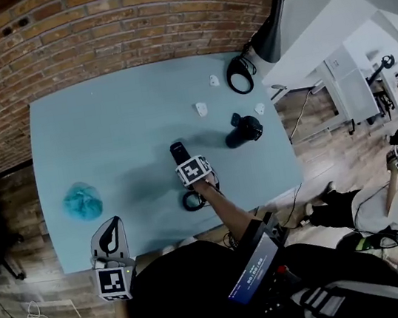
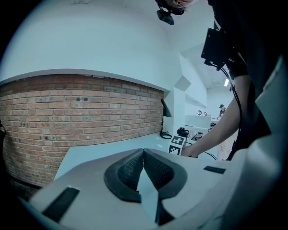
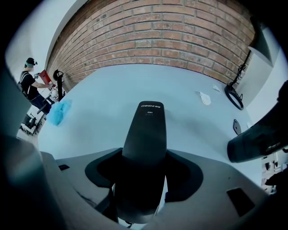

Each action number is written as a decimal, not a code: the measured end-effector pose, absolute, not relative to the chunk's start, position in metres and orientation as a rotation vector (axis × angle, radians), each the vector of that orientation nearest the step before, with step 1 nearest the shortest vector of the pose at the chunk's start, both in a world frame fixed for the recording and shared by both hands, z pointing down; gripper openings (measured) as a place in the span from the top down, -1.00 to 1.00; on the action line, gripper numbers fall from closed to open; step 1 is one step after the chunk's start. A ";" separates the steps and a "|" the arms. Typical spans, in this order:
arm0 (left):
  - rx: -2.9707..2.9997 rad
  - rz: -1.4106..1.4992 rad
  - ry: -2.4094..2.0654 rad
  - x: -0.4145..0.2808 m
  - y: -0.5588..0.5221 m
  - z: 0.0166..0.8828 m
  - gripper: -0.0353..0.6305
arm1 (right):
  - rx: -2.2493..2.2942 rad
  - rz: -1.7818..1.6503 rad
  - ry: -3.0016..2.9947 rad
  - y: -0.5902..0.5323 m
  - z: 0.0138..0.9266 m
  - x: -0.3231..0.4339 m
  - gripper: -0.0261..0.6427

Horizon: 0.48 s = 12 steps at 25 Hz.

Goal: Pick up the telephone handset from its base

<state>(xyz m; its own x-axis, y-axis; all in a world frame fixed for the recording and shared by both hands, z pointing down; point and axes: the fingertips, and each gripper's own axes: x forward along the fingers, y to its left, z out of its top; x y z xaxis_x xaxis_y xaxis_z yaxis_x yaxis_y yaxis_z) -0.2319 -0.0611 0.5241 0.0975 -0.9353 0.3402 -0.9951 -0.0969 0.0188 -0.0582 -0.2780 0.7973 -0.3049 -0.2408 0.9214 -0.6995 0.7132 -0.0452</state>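
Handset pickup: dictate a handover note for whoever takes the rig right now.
Left gripper: shut, empty, at the near edge of the table.
Right gripper: jaws closed on the handset, pointing steeply down.
Done: reach and grip.
Left: lift the handset off its base, which is hidden beneath the gripper; check the grip first.

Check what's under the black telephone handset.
Pale blue tabletop shows beneath the upper end of the black telephone handset. Its lower end sits between the right hand-held gripper's jaws, which cover whatever it rests on; head view shows only a black cord loop there.
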 end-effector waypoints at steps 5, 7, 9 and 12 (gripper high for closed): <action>2.153 0.332 -1.937 -0.233 -0.067 0.524 0.89 | 0.737 0.558 -1.883 -0.276 0.790 -0.059 0.11; 2.156 0.332 -1.936 -0.233 -0.069 0.524 0.89 | 0.744 0.553 -1.899 -0.278 0.788 -0.060 0.12; 2.155 0.336 -1.930 -0.233 -0.069 0.524 0.89 | 0.758 0.528 -1.927 -0.283 0.783 -0.062 0.13; 2.160 0.326 -1.925 -0.231 -0.071 0.524 0.89 | 0.777 0.497 -1.945 -0.287 0.777 -0.060 0.14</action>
